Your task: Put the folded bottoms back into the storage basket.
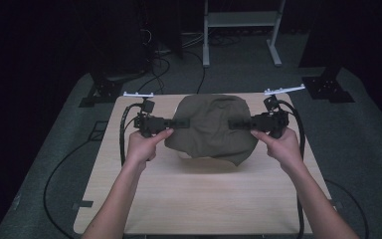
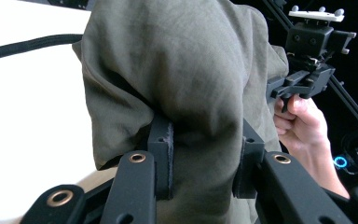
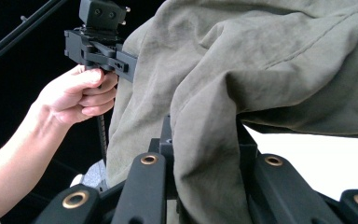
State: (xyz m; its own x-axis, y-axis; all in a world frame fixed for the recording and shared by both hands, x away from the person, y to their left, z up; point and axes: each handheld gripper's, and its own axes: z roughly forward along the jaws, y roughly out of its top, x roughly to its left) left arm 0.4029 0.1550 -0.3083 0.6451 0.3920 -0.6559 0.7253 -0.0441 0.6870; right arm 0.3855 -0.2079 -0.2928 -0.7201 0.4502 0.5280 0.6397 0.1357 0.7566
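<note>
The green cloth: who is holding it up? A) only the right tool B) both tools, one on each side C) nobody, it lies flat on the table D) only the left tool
B: the left tool and the right tool each pinch a side of the green cloth, which hangs between them above the table.

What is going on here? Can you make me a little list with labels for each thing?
thing held: green cloth, bunched and wrinkled
left gripper: shut on the cloth's left side
right gripper: shut on the cloth's right side
cloth position: hanging between the two grippers, its lower edge close to the table; touching or not, cannot tell
table: light wood
hands: one on each gripper handle
floor: grey, with black cables
</note>
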